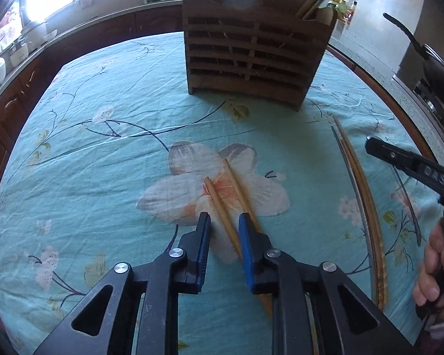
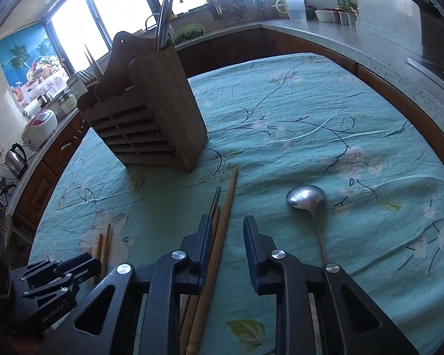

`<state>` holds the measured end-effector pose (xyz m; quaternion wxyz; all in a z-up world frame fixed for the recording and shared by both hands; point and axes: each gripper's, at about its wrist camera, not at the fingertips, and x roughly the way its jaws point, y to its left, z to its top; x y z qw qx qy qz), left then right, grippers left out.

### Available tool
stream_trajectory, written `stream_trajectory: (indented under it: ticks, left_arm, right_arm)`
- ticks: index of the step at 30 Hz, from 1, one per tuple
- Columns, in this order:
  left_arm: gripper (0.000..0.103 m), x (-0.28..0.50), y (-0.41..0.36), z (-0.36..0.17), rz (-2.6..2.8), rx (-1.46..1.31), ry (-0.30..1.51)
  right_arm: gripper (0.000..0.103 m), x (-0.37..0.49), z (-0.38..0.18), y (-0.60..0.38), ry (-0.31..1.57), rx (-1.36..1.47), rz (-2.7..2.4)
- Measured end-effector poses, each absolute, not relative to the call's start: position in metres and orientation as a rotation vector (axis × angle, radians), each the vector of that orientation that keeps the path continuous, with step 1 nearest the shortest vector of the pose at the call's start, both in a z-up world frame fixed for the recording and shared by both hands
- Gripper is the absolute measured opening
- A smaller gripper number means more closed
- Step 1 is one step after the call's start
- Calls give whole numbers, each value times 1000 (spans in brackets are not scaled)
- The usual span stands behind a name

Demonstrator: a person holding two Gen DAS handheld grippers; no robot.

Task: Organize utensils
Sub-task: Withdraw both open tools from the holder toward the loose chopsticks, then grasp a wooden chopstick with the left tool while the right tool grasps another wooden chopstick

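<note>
Teal floral tablecloth (image 2: 296, 112); slatted wooden utensil holder (image 1: 251, 56) upright at far side, chopsticks standing inside. Left gripper (image 1: 224, 230), jaws parted, straddling one of two wooden chopsticks (image 1: 222, 210) lying on printed flower; right gripper (image 2: 225, 236), jaws parted, over long wooden and metal sticks (image 2: 222, 224). Metal ladle (image 2: 306, 198) flat just right.

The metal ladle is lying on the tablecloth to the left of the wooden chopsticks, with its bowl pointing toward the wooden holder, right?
Not quite. The right wrist view shows the metal ladle lying on the tablecloth to the right of the wooden chopsticks, not the left. Its bowl does point roughly toward the far end where the wooden holder stands.
</note>
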<state>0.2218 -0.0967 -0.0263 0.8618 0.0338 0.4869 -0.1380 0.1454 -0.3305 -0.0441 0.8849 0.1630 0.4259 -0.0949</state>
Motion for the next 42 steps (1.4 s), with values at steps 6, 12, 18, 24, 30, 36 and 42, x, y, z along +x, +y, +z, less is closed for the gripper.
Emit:
stream_trajectory:
  ticks: [6, 12, 18, 24, 30, 36, 42]
  left_arm:
    - [13, 231, -98, -26, -335, 97, 1019]
    - [11, 244, -107, -30, -403, 158, 996]
    - [12, 251, -88, -31, -406, 51, 1062]
    - [12, 263, -106, -32, -356, 111, 1059]
    - [5, 263, -113, -32, -353, 122, 1041]
    - [4, 236, -88, -7, -397, 14, 992]
    - [4, 204, -53, 43, -459, -97, 875]
  right_arm:
    - [15, 181, -58, -335, 947, 282, -211]
    - [8, 193, -60, -334, 967, 222, -222]
    - [7, 165, -56, -336, 981, 252, -193]
    - [10, 173, -58, -332, 968, 245, -209]
    - [6, 171, -55, -328, 968, 251, -193]
    - [5, 141, -16, -319, 864, 302, -140]
    - [5, 107, 47, -312, 713, 316, -88]
